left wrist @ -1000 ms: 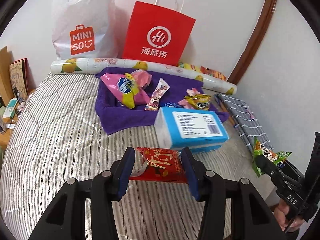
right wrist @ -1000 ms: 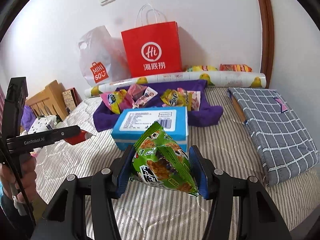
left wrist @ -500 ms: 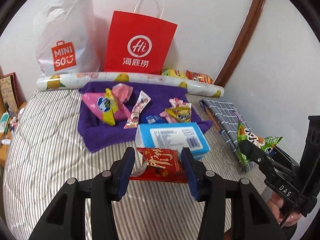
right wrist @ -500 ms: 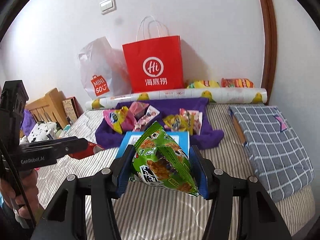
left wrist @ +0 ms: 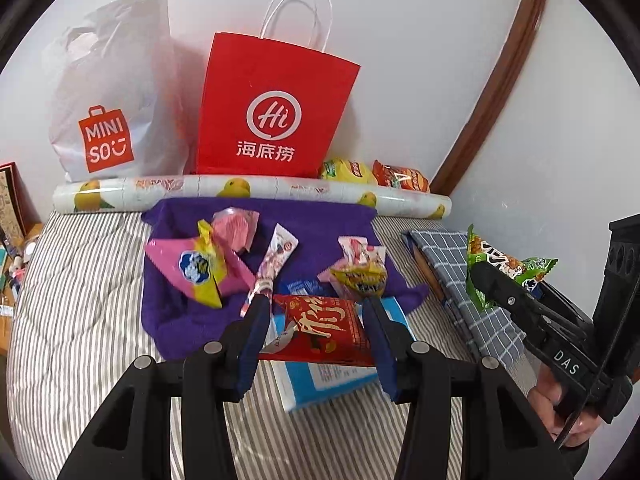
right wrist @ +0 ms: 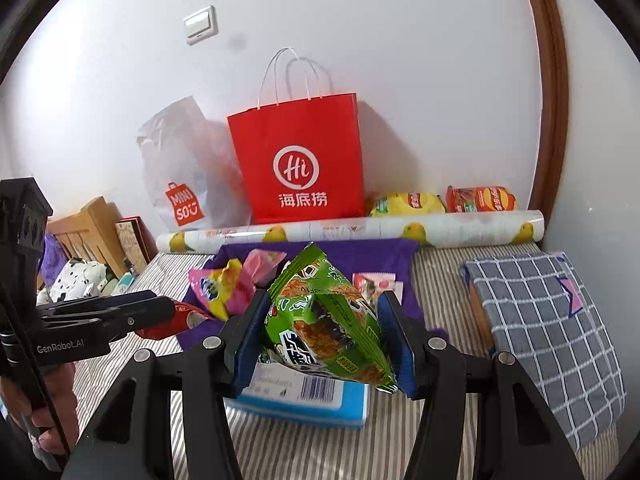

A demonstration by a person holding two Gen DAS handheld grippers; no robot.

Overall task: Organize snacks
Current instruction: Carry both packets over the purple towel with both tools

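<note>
My left gripper point(left wrist: 316, 336) is shut on a red snack packet point(left wrist: 320, 330) and holds it above a blue box point(left wrist: 336, 380) on the striped bed. My right gripper point(right wrist: 322, 340) is shut on a green snack bag point(right wrist: 324, 324), also raised over the blue box point(right wrist: 304, 396). In the left wrist view the right gripper point(left wrist: 496, 284) with the green bag point(left wrist: 504, 264) shows at right. In the right wrist view the left gripper point(right wrist: 160, 312) shows at left. Several snacks lie on a purple cloth point(left wrist: 180, 320) behind the box, among them a pink packet point(left wrist: 192, 268).
A red paper bag point(left wrist: 272, 108) and a white Miniso bag point(left wrist: 108, 92) stand against the wall behind a rolled sheet with fruit print point(left wrist: 248, 196). Two chip bags point(right wrist: 440, 202) lie beside the red bag. A grey checked folded cloth point(right wrist: 548, 328) lies at right. Clutter at the left bed edge.
Both grippers have risen and moved forward over the blue box, keeping their packets. The bags at the wall look closer.
</note>
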